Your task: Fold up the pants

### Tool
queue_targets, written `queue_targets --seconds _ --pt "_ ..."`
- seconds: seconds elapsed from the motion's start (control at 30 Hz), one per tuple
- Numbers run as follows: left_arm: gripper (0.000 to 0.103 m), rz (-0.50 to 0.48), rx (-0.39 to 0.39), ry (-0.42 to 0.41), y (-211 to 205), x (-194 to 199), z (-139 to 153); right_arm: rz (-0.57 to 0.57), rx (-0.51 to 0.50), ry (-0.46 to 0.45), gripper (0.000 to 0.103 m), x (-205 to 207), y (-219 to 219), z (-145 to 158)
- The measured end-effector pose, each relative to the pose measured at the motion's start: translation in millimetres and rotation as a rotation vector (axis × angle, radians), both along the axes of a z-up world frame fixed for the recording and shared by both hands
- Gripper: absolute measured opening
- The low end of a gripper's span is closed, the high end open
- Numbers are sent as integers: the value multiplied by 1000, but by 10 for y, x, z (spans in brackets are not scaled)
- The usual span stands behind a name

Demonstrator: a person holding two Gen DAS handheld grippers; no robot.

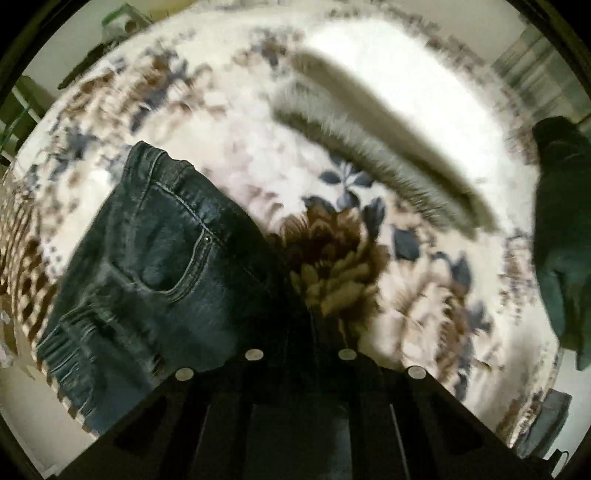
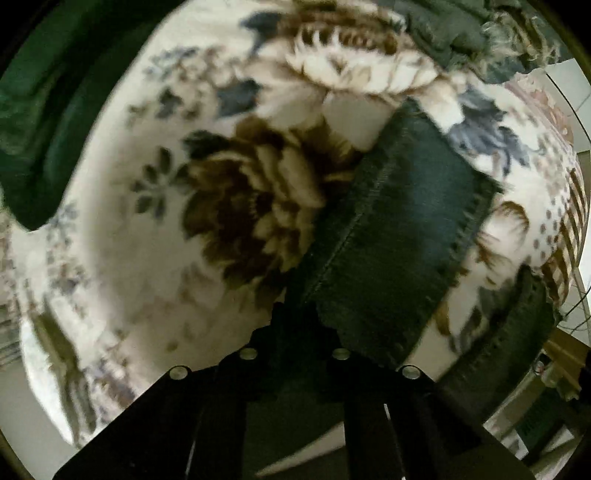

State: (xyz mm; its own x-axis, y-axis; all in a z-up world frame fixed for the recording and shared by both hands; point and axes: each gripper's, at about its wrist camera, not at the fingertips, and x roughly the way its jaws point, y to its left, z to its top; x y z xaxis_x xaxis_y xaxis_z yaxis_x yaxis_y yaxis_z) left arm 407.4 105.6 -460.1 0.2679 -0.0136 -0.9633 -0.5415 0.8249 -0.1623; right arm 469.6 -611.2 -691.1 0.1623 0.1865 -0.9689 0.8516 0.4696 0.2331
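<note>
Dark blue jeans [image 1: 166, 251] lie on a floral blanket [image 1: 388, 92]. In the left wrist view their waistband and a riveted front pocket fill the left half. My left gripper [image 1: 299, 314] is shut on the denim edge near the waist, and its fingertips are lost in shadow. The right wrist view shows a jeans leg [image 2: 399, 229] with a side seam and a frayed hem, running up and to the right. My right gripper [image 2: 295, 325] is shut on the near edge of that leg, pointing steeply down at the blanket [image 2: 129, 258].
A dark green cloth [image 1: 565, 229] lies at the blanket's right edge, and shows at the upper left [image 2: 40, 110] in the right wrist view. A grey strip [image 1: 388, 155] crosses the blanket. Crumpled grey fabric [image 2: 454, 33] sits at the far side. More dark fabric [image 2: 517, 325] lies lower right.
</note>
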Motion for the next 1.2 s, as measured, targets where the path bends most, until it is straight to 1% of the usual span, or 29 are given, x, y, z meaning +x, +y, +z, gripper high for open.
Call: queue_targets --seconds 0.03,0.07,0.1,0.13,0.17,0.23,0.27,0.3,0.33,0.37,0.43,0.47,0.53,0.57,0.63,0.67,0.7,0.73,0.77,0.8,0.83,0.87,0.93,1.0,1.03,1.07,1.1,1.13,1.2 --pt "7 13 -9 -28 117 -40 45 4 1 -28 8 -98 94 215" --pt "7 33 -26 -63 191 -169 192 7 0 -65 8 -181 139 336" --pt "7 45 -32 -85 235 -282 271 14 -2 -103 7 -285 189 475" --pt "7 59 -35 -110 265 -376 331 22 -2 -139 7 -385 275 699" --pt "7 72 -38 -140 300 -557 429 34 -2 -186 7 -503 264 845" --pt "7 75 -21 -163 266 -773 419 80 -26 -259 7 -748 275 1086" --pt "7 71 -10 -170 260 -940 380 104 -37 -284 7 -968 257 1174" --pt "7 67 2 -162 267 -1030 280 126 -49 -296 7 -1204 270 1231" --pt "7 68 12 -147 273 -1213 193 139 -56 -303 7 -1469 259 1355" --pt "7 74 14 -129 284 -1381 96 150 -59 -299 7 -1645 259 1345" --pt "7 90 9 -90 273 -1613 -154 153 -51 -261 7 -2043 207 1132" --pt "7 107 11 -66 272 -1772 -336 149 -40 -242 7 -2182 200 975" --pt "7 126 -2 -24 273 -1960 -628 142 -31 -201 7 -2443 198 691" --pt "7 150 -3 6 296 -2064 -816 144 -25 -191 7 -2530 200 583" --pt "7 181 -23 42 339 -2167 -1066 149 -15 -160 7 -2679 201 323" --pt "7 202 -42 44 365 -2207 -1175 151 -9 -154 7 -2707 182 237" --pt "8 211 -54 31 376 -2224 -1210 164 -2 -132 7 -2746 179 129" --pt "9 214 -51 21 372 -2221 -1217 167 5 -116 7 -2785 168 36" --pt "11 212 -35 16 352 -2201 -1194 167 21 -111 10 -2832 145 -23" --pt "11 206 -25 13 323 -2182 -1161 165 42 -106 23 -2891 96 -63" --pt "11 203 -22 9 286 -2169 -1114 163 49 -96 29 -2934 61 -81" --pt "11 203 -17 10 266 -2172 -1085 154 62 -106 32 -2997 -7 -60" --pt "11 203 0 22 240 -2199 -999 127 41 -124 39 -3121 -167 40" --pt "25 206 33 28 212 -2244 -888 73 7 -161 47 -3249 -423 163" --pt "44 201 46 27 173 -2243 -839 41 -9 -180 49 -3281 -532 204" --pt "68 196 56 23 213 -2290 -818 21 -14 -196 51 -3308 -647 210" --pt "78 194 69 30 193 -2288 -805 -5 -20 -200 51 -3292 -787 199" --pt "82 191 84 43 159 -2288 -792 -29 -24 -204 51 -3267 -883 184" --pt "82 159 110 68 20 -2260 -789 -80 15 -212 51 -3215 -1097 44"
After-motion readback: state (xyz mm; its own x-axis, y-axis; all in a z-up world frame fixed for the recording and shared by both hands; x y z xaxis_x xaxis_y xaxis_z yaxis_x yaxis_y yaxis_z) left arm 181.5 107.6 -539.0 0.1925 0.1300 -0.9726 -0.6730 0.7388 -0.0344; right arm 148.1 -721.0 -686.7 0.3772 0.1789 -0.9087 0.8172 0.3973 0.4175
